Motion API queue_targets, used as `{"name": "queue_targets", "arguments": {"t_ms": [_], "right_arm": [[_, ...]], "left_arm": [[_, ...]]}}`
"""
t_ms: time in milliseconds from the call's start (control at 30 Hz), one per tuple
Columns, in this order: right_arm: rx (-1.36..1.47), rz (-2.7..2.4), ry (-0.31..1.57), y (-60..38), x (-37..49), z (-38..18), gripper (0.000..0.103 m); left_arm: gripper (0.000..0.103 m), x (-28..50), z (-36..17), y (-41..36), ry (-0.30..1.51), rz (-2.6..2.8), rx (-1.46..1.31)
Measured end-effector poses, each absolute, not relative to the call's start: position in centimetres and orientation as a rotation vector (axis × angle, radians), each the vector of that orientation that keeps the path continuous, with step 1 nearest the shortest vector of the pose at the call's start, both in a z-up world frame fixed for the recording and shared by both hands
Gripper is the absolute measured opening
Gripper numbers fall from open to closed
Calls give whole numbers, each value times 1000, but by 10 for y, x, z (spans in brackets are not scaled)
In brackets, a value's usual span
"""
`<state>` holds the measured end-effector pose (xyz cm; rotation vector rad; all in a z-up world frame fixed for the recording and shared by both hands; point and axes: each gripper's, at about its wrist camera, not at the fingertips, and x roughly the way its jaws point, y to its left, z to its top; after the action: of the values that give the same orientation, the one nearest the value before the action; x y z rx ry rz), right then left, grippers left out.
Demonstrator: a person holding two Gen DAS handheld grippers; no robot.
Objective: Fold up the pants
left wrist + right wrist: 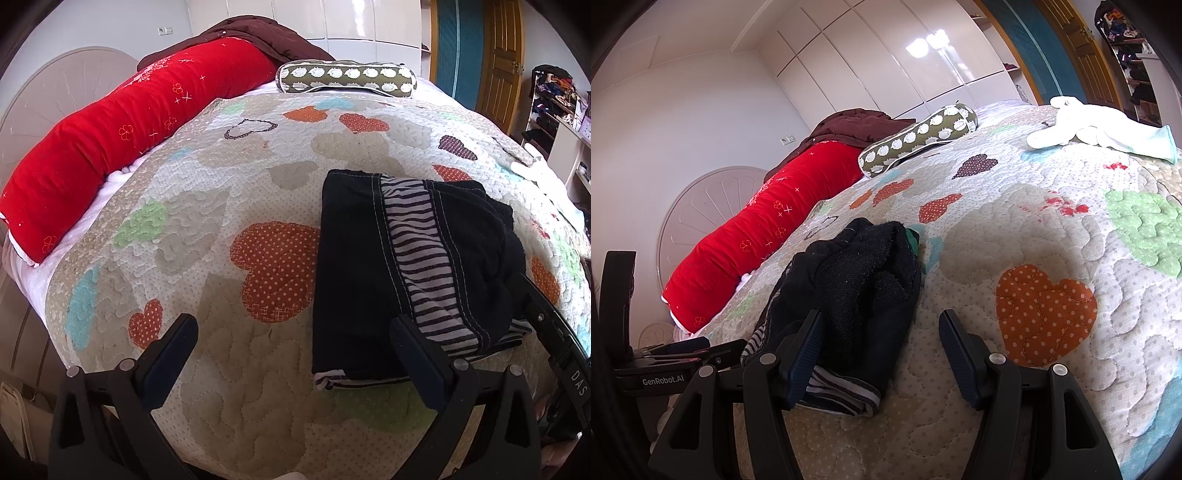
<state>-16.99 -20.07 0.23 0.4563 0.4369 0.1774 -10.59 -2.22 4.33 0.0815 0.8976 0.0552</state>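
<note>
Quilt [258, 387] with patchwork hearts spread across the bed, seen from both wrist cameras. At far left, a long red bolster [110, 147] along the headboard side, a brown blanket [255, 33] heaped past its far end. Next to that, an olive bolster [347, 75] with white dots. Left gripper [291, 354] low in its view, jaws spread wide, nothing between them, only quilt beneath; right-hand fingertip [410, 343] overlapping the near edge of the pants. Pants [406, 266], dark with a striped lining, folded into a compact bundle on the quilt right of centre. Right gripper [879, 350] also spread, left fingertip [809, 339] in front of the bundle's near end, gripping nothing. At far right, white cloth [1089, 127] lying well apart from the pants.
</note>
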Motion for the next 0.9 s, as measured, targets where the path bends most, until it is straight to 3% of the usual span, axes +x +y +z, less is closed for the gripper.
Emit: {"name": "queue_targets", "arguments": {"t_ms": [300, 900], "right_arm": [[453, 180, 437, -200, -170, 3, 69], [447, 185, 436, -202, -169, 4, 69]], "left_arm": [[103, -105, 19, -28, 974, 64, 104], [103, -115, 19, -32, 926, 98, 113]]}}
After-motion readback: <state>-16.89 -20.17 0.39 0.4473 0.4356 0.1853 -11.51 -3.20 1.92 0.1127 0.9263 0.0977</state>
